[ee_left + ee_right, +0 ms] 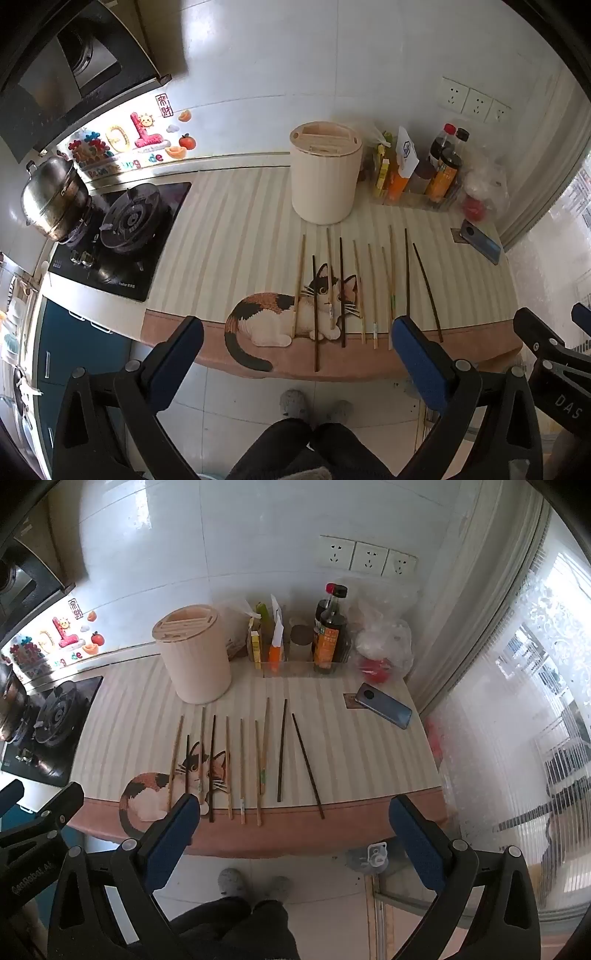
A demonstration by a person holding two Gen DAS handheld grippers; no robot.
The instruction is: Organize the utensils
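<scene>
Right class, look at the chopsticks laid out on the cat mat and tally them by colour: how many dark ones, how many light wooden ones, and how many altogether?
Dark chopsticks: 4
Light wooden chopsticks: 6
Total: 10

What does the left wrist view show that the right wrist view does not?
Only the left wrist view shows the whole steel pot on the gas stove and the blue cabinet below. Only the right wrist view shows the window. Both share the chopsticks laid in a row on the cat mat, the round utensil holder, the phone, and open, empty grippers.
</scene>
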